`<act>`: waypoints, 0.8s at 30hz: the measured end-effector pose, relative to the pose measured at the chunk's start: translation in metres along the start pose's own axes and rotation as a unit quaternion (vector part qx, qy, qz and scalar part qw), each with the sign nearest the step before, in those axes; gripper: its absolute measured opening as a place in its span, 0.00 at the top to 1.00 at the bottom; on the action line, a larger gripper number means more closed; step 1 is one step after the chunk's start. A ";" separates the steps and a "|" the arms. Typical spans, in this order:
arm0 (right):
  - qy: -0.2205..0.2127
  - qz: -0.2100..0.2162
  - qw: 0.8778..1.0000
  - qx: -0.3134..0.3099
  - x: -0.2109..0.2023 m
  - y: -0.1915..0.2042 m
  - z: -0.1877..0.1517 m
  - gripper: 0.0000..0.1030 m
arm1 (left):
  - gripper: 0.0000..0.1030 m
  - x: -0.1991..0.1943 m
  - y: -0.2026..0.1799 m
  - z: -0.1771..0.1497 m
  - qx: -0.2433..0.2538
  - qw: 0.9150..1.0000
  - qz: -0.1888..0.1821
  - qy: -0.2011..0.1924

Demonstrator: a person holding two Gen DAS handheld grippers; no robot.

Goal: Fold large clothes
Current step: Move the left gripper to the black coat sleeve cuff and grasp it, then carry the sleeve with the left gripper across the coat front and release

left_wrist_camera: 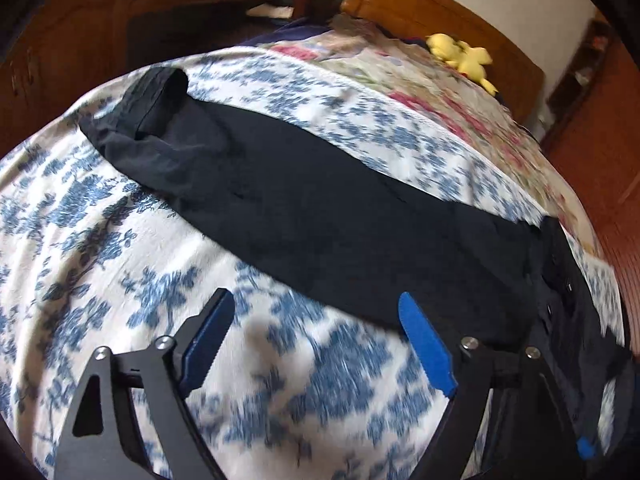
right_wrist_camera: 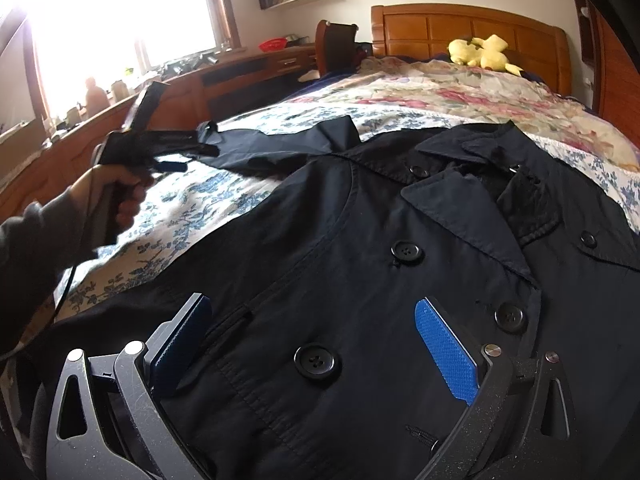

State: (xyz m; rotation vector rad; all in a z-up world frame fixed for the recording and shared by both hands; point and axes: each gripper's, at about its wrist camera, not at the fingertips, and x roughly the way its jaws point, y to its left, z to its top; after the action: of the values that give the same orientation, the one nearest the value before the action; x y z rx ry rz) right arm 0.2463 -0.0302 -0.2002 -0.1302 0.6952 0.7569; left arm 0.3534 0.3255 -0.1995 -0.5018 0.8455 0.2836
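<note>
A large black double-breasted coat (right_wrist_camera: pixel 360 264) lies front up on the bed, collar toward the headboard. One sleeve (left_wrist_camera: pixel 304 208) stretches out flat across the blue-flowered sheet (left_wrist_camera: pixel 100 240), its cuff (left_wrist_camera: pixel 156 104) at the far left. My left gripper (left_wrist_camera: pixel 316 306) hovers open at the sleeve's near edge, its right finger over the black cloth and nothing pinched. From the right wrist view, a hand holds that left gripper (right_wrist_camera: pixel 200 159) above the sleeve. My right gripper (right_wrist_camera: pixel 312 308) stands open just above the coat's buttoned front, its blue pads (right_wrist_camera: pixel 446 350) wide apart.
A yellow plush toy (right_wrist_camera: pixel 480 52) sits by the wooden headboard (right_wrist_camera: pixel 460 28) on a pink-flowered quilt (right_wrist_camera: pixel 440 92). A long wooden desk (right_wrist_camera: pixel 240 76) with clutter and a chair (right_wrist_camera: pixel 334 48) run along the bed's left side under a bright window. A wooden wardrobe (left_wrist_camera: pixel 600 160) stands to the right.
</note>
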 end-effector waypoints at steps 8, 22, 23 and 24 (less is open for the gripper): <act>-0.004 -0.002 1.000 0.003 -0.001 0.000 -0.001 0.00 | 0.59 0.032 0.022 0.027 -0.071 0.997 0.025 0.007; -0.015 -0.021 1.000 -0.009 -0.014 0.004 -0.001 0.00 | 1.00 -0.072 -0.129 0.042 0.124 0.990 0.008 -0.070; -0.017 -0.028 0.999 -0.014 -0.019 0.005 -0.001 0.00 | 1.00 -0.081 -0.143 0.039 0.137 0.988 0.000 -0.074; -0.021 -0.032 0.999 -0.017 -0.025 0.005 -0.002 0.00 | 1.00 -0.090 -0.156 0.036 0.151 0.986 -0.009 -0.077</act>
State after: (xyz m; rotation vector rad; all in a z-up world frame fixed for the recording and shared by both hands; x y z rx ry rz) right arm 0.2292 -0.0418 -0.1857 -0.1667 0.6359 0.7091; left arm 0.3864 0.2080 -0.0618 -0.2015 0.7171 0.1707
